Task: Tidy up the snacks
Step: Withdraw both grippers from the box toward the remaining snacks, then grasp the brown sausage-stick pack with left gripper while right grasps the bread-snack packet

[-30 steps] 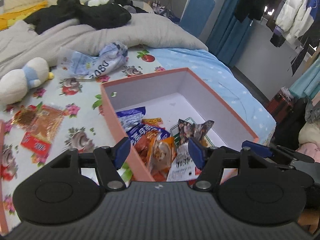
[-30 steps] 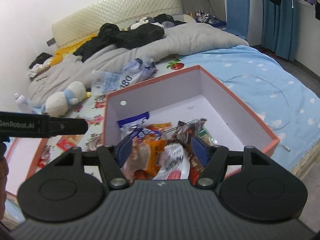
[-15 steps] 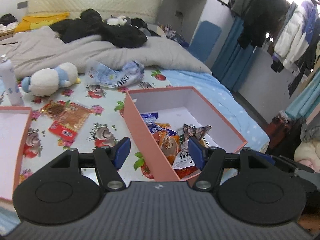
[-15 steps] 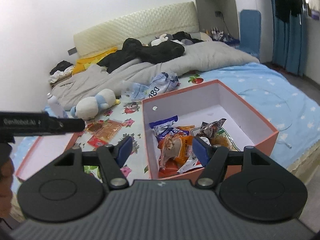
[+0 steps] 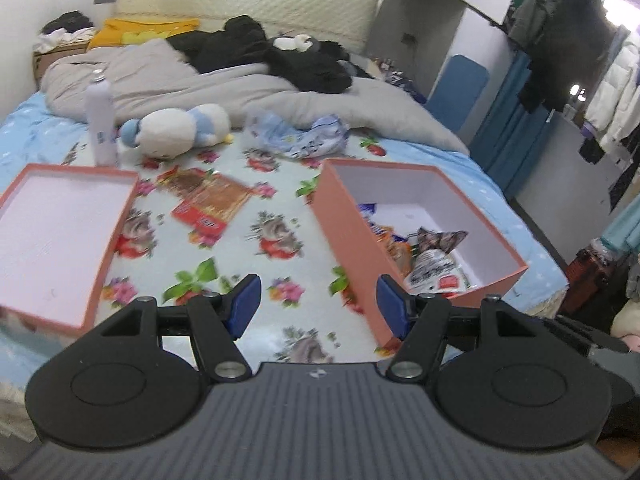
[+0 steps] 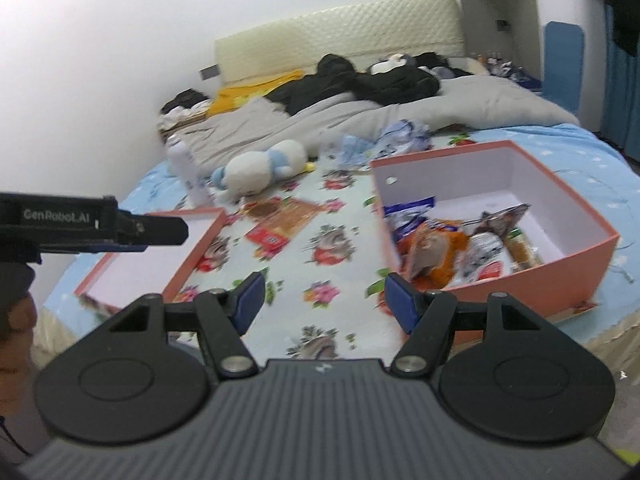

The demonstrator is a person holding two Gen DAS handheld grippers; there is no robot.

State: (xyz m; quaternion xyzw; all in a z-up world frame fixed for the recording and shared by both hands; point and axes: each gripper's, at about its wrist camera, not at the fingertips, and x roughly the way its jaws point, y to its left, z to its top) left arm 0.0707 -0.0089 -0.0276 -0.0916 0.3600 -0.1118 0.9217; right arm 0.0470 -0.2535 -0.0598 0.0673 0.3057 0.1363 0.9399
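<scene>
A bedroom, its bed [image 5: 280, 288] spread with a pale floral sheet, carries everything that matters here. The flat orange-and-red foil snack packet [image 5: 208, 202] lies loose on the sheet between the two cardboard pieces, its long axis slanting from near-left to far-right in the left wrist view; in the right wrist view the same packet [image 6: 280, 222] sits ahead and a little to the left. To its right stands the deep salmon-pink cardboard box [image 5: 344, 236] with white inside walls, already holding a heap of mixed snack bags [image 5: 428, 256] in its near corner. To its left lies the shallow salmon-pink box lid [image 5: 112, 236], turned open side up. Beyond are a white-and-blue plush toy [image 5: 180, 130], a white spray bottle [image 5: 100, 120], a crumpled blue-and-white plastic bag [image 5: 304, 140] and a grey duvet [image 5: 248, 92]. The left hand-held gripper [image 5: 316, 304] has its blue-padded jaws apart with nothing between them, and the loose packet lies ahead of it, slightly left. The right hand-held gripper [image 6: 322, 300] is likewise spread and empty. The left one seems the nearer to the packet, so a reach forward and down, with the jaws across the packet's short side, looks the likely next step.
</scene>
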